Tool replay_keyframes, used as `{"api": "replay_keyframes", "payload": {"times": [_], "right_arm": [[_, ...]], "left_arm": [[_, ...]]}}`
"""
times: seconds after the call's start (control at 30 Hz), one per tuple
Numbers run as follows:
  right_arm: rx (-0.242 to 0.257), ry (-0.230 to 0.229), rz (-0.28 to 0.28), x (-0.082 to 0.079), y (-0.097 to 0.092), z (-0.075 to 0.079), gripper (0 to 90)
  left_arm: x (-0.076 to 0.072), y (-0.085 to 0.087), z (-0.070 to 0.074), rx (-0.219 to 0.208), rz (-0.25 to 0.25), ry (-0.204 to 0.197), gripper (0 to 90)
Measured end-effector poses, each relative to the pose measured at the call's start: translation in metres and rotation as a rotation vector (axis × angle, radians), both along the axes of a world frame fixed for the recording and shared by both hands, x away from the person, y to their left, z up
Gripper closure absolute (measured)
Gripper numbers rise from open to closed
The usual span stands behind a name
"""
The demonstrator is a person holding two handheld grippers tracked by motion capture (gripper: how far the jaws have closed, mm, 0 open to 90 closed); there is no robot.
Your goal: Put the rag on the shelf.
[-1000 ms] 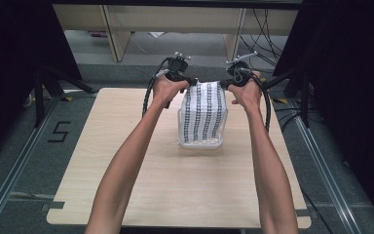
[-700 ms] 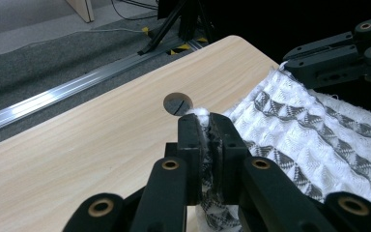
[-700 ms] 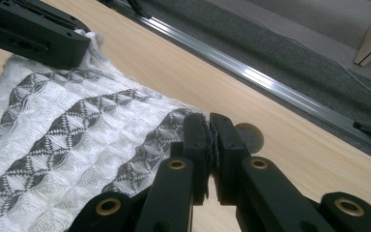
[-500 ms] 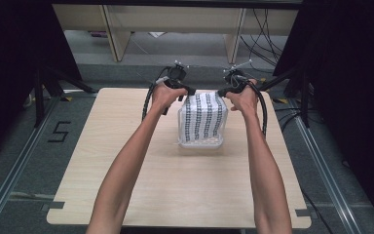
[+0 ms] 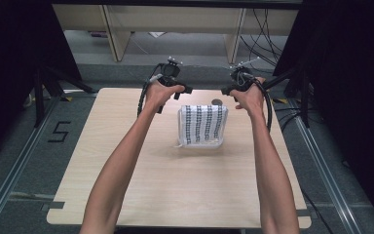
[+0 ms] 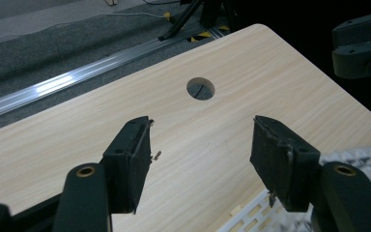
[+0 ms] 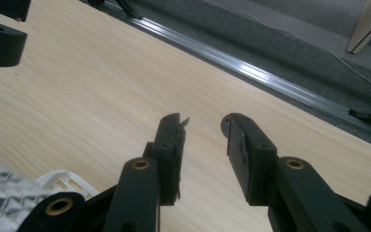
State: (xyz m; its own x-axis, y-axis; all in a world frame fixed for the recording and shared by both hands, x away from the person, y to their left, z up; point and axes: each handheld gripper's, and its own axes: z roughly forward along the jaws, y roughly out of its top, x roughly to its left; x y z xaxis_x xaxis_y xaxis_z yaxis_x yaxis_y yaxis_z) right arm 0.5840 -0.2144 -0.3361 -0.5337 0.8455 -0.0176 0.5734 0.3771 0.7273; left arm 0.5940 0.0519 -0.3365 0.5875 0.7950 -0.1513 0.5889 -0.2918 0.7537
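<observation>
A white cloth with dark patterned stripes (image 5: 202,124) lies draped over a white slatted basket (image 5: 199,145) in the middle of the table. My left gripper (image 5: 185,90) hovers just beyond the basket's far left corner, and my right gripper (image 5: 225,90) just beyond its far right corner. In the left gripper view the left gripper (image 6: 203,123) is open over bare wood, with cloth (image 6: 367,159) and basket rim (image 6: 251,217) at the lower right. The right gripper (image 7: 204,121) is open too, narrower. Both pairs of jaws have just been opening, with nothing between them.
The light wooden table (image 5: 126,195) has a round cable hole (image 5: 217,102) behind the basket. Metal floor rails (image 5: 9,175) run along both sides, and desk legs and cables stand beyond the far edge. Both forearms reach across the table's front half.
The cloth, held up by its top corners a second ago, has dropped onto the basket. Both grippers have opened and drawn slightly apart and away from it.
</observation>
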Motion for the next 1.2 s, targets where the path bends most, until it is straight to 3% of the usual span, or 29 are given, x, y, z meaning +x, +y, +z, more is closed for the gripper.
{"api": "replay_keyframes", "payload": {"times": [0.27,0.3,0.37,0.5,0.53,0.57,0.67,0.77,0.83,0.87,0.97,1.13,1.2], "right_arm": [[0.014,0.003,-0.011,-0.008,-0.003,0.01,64.4],[0.004,-0.017,0.009,-0.009,-0.005,0.013,63.7],[0.011,-0.008,0.0,-0.012,-0.005,0.015,63.3],[0.021,-0.035,0.011,-0.017,-0.007,0.02,60.9],[0.042,-0.028,-0.019,-0.022,-0.005,0.021,60.8],[0.018,-0.037,0.007,-0.022,-0.008,0.024,60.5],[0.019,-0.054,0.013,-0.027,-0.009,0.027,59.0],[0.047,-0.047,0.02,-0.033,-0.01,0.031,58.5],[0.044,-0.063,0.02,-0.037,-0.011,0.032,58.0],[0.072,-0.08,0.029,-0.04,-0.012,0.031,57.3],[0.068,-0.081,0.039,-0.046,-0.014,0.032,56.1],[0.081,-0.102,0.064,-0.053,-0.017,0.031,53.5],[0.109,-0.115,0.08,-0.059,-0.016,0.03,49.1]], "left_arm": [[-0.009,0.015,0.012,-0.026,0.017,-0.034,37.8],[-0.013,0.02,0.015,-0.027,0.02,-0.043,37.6],[-0.015,0.021,0.015,-0.026,0.022,-0.048,37.6],[-0.023,0.03,0.019,-0.038,0.028,-0.059,37.2],[-0.024,0.032,0.02,-0.04,0.029,-0.062,37.1],[-0.026,0.033,0.021,-0.041,0.029,-0.061,37.1],[-0.031,0.038,0.024,-0.038,0.027,-0.075,36.6],[-0.036,0.042,0.027,-0.059,0.038,-0.086,35.8],[-0.039,0.045,0.028,-0.059,0.036,-0.09,35.5],[-0.042,0.046,0.029,-0.06,0.033,-0.087,34.7],[-0.047,0.049,0.03,-0.075,0.016,-0.08,34.2],[-0.059,0.055,0.031,-0.079,0.008,-0.105,33.9],[-0.065,0.057,0.029,-0.087,-0.001,-0.111,33.1]]}}
